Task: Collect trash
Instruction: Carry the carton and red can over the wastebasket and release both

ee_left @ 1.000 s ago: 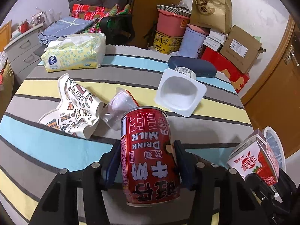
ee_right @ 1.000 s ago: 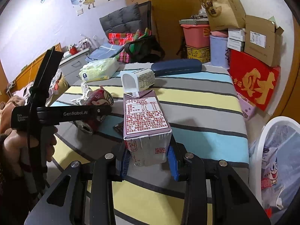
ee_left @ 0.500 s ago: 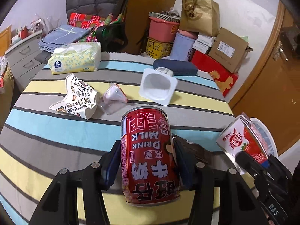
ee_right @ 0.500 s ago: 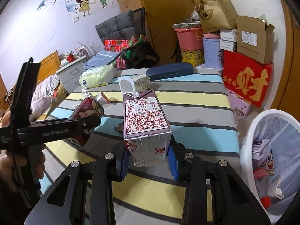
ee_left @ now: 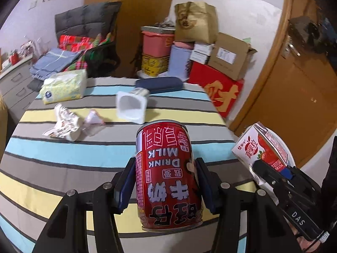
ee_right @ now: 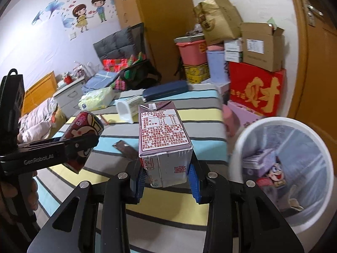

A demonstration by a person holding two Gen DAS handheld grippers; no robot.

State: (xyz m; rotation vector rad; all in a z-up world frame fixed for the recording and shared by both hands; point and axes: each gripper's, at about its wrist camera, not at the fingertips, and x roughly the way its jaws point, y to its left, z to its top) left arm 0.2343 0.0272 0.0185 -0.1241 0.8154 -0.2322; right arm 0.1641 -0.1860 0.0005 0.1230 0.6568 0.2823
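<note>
- Left gripper (ee_left: pixel 166 181) clamped on a red milk can (ee_left: pixel 167 177), blue pads pressed to both sides; can upright in the grip and lifted clear of the striped table (ee_left: pixel 63 151).
- Same grip as a second ago, but carried higher and back: more of the table in sight now, with the things on it smaller and farther off.
- Right gripper (ee_right: pixel 166 181) closed on a milk carton (ee_right: pixel 164 145) at its base, pads against both sides.
- Moved rightward since the earlier frames: white bin (ee_right: pixel 282 126) now much larger in the right wrist view, just right of the carton, with wrappers inside.
- Carton not yet over the bin's opening, beside its rim.
- Left on the table, unmoved: white plastic cup (ee_left: pixel 131 107) on its side, crumpled patterned paper (ee_left: pixel 64 124), small clear wrapper (ee_left: pixel 93 120), tissue pack (ee_left: pixel 63 87), dark blue case (ee_left: pixel 158 84).
- Flat dark wrapper (ee_right: pixel 124 148) on the cloth near the carton.
</note>
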